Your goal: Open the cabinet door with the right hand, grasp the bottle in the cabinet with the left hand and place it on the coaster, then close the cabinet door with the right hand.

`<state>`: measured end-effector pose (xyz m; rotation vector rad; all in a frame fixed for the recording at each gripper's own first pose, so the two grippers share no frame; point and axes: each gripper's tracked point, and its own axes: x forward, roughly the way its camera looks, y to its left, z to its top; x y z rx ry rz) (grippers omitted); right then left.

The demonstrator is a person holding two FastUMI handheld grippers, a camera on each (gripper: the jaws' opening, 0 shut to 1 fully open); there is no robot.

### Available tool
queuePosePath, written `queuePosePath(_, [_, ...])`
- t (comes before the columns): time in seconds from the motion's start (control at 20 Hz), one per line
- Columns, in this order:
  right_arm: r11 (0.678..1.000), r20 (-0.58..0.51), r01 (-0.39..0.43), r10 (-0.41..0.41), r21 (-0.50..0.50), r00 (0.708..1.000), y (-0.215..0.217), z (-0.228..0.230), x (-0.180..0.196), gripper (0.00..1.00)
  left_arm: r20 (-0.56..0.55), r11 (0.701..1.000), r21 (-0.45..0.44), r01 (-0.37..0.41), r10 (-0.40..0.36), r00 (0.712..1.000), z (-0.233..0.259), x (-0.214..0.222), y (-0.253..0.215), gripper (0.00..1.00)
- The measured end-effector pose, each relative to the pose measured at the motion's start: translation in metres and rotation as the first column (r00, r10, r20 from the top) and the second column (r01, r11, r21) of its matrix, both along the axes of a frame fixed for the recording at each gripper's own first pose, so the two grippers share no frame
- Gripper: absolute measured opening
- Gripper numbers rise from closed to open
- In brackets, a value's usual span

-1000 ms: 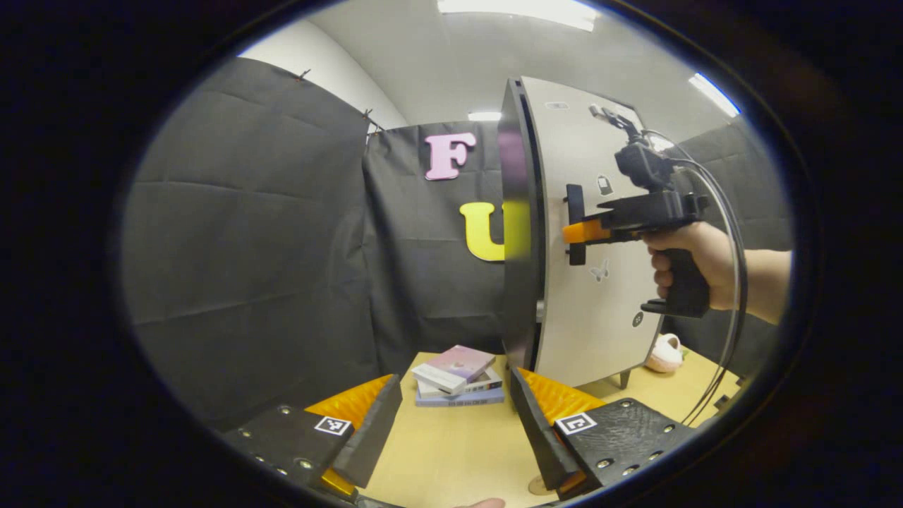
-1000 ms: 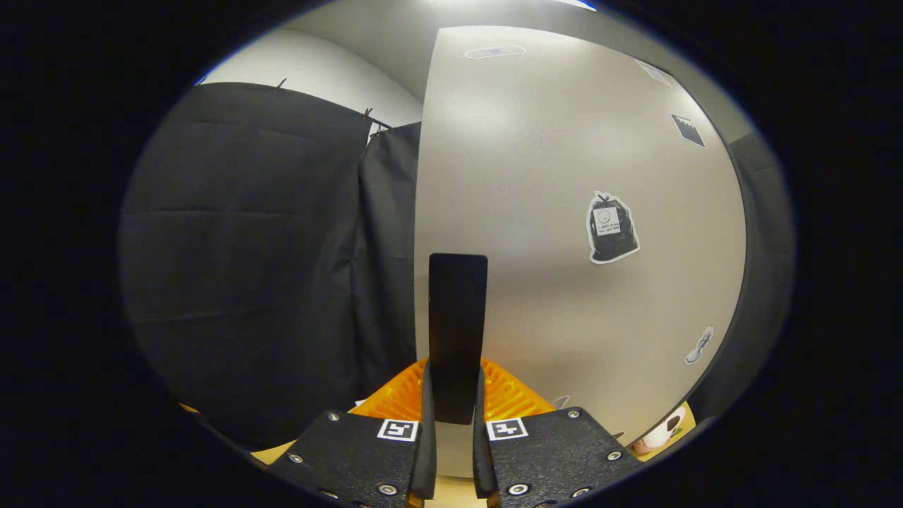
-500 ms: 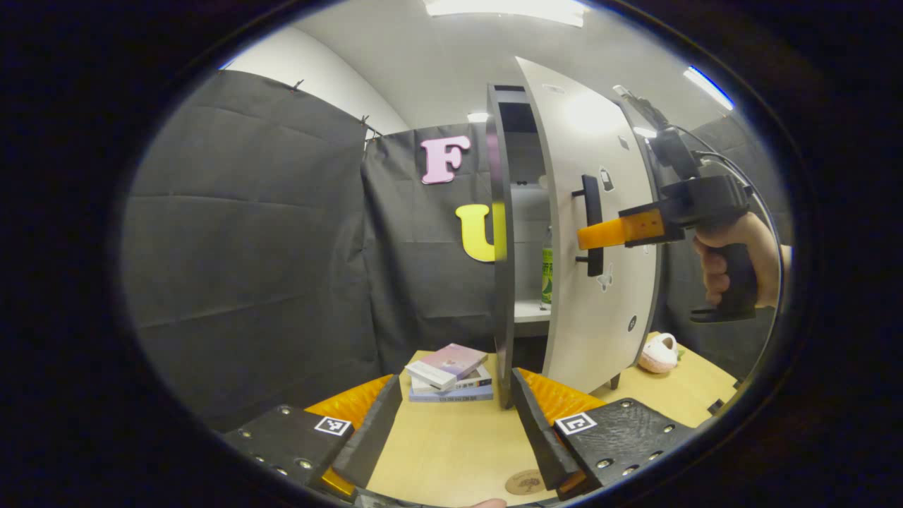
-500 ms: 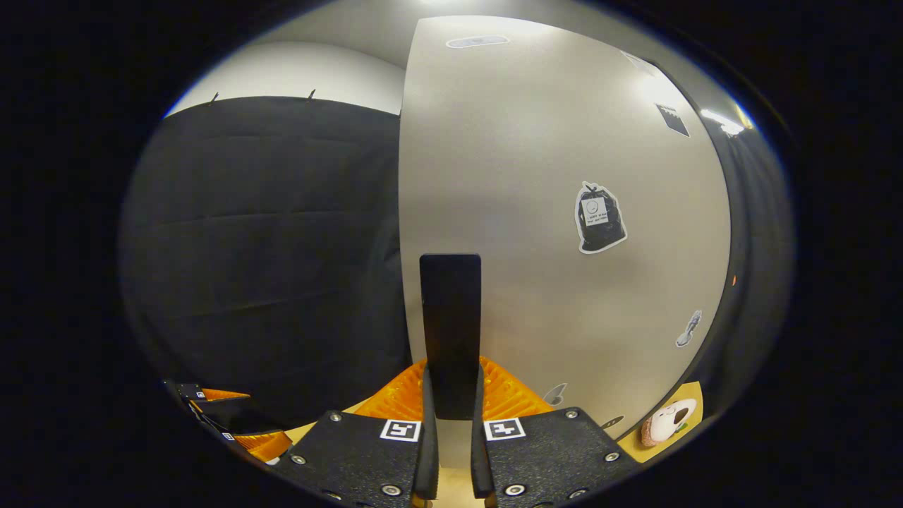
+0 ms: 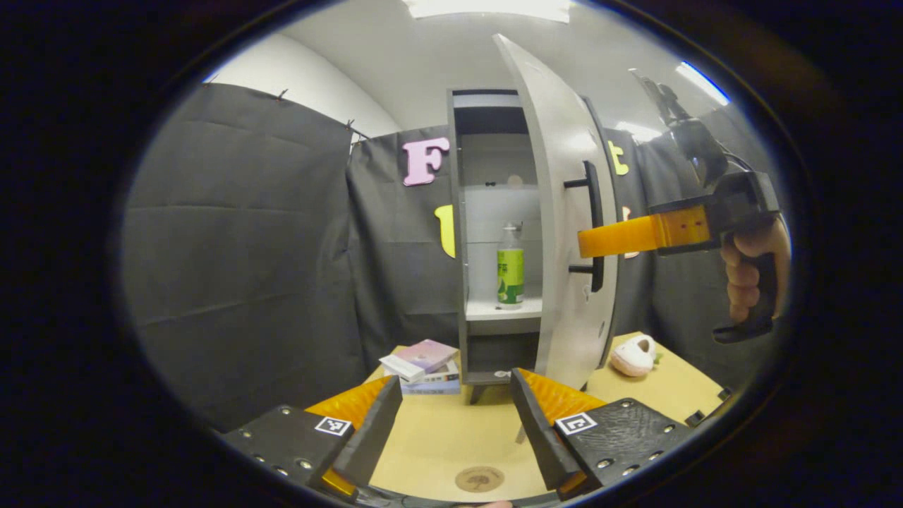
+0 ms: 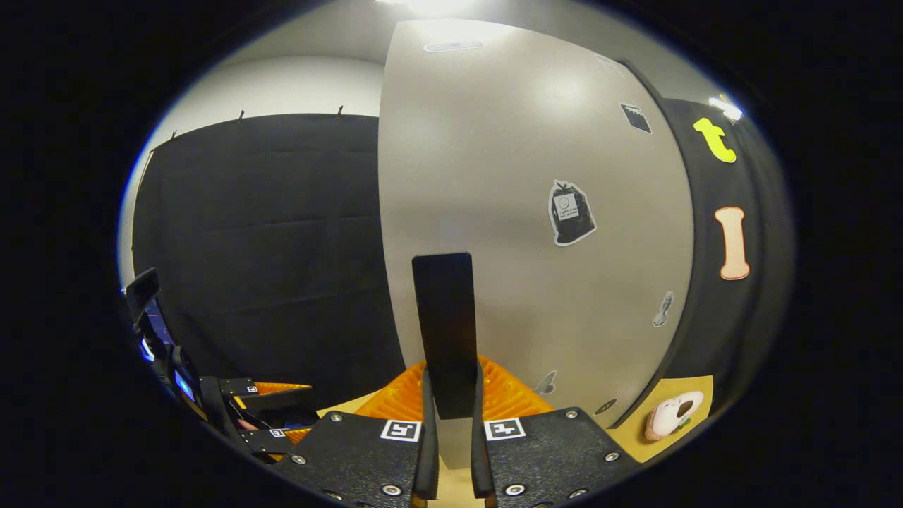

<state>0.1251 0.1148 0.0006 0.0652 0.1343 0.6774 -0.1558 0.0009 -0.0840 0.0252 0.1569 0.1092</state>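
Observation:
A grey cabinet (image 5: 458, 233) stands on the wooden table with its door (image 5: 564, 233) swung well out. Inside on a shelf stands a clear bottle (image 5: 510, 267) with a green label. My right gripper (image 6: 450, 402) is shut on the door's black handle (image 6: 444, 331); in the left gripper view the right gripper (image 5: 600, 243) shows held by a hand at the handle (image 5: 592, 226). My left gripper (image 5: 455, 423) hangs open over the table, well short of the cabinet. A round cork coaster (image 5: 480, 479) lies just below it on the table.
A small stack of books (image 5: 423, 363) lies left of the cabinet's foot. A plush slipper-like toy (image 5: 633, 355) sits on the table (image 5: 437, 444) to the right of the door, also seen as the toy (image 6: 670, 416) in the right gripper view.
The door has swung from nearly closed to wide open, pulled by my right gripper. The bottle and shelves have come into view. My left gripper stayed open.

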Motion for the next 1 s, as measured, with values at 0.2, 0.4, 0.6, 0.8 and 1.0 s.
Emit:
queuePosePath(0.2, [1.0, 0.003, -0.021, 0.021, 0.007, 1.0, -0.014, -0.001, -0.004, 0.18, 0.009, 0.999, -0.038, 0.025, -0.025, 1.0, 0.003, -0.003, -0.037, 0.92])
queuePosePath(0.4, [1.0, 0.009, 0.014, -0.015, 0.014, 1.0, -0.031, -0.001, -0.01, 0.18, 0.021, 0.999, -0.015, 0.042, -0.041, 0.999, 0.014, 0.0, -0.066, 0.89])
queuePosePath(0.6, [0.995, 0.013, 0.095, -0.096, 0.021, 0.995, -0.049, -0.001, -0.01, 0.18, 0.057, 0.998, 0.007, 0.067, -0.067, 0.996, 0.027, 0.001, -0.094, 0.89])
queuePosePath(0.8, [0.984, 0.023, 0.176, -0.177, 0.025, 0.984, -0.062, -0.001, -0.01, 0.17, 0.072, 0.996, 0.006, 0.087, -0.087, 0.994, 0.033, 0.002, -0.118, 0.89])
queuePosePath(1.0, [0.973, 0.008, 0.225, -0.226, 0.05, 0.974, -0.074, 0.0, -0.01, 0.17, 0.075, 0.995, 0.009, 0.1, -0.101, 0.992, 0.037, 0.003, -0.13, 0.91])
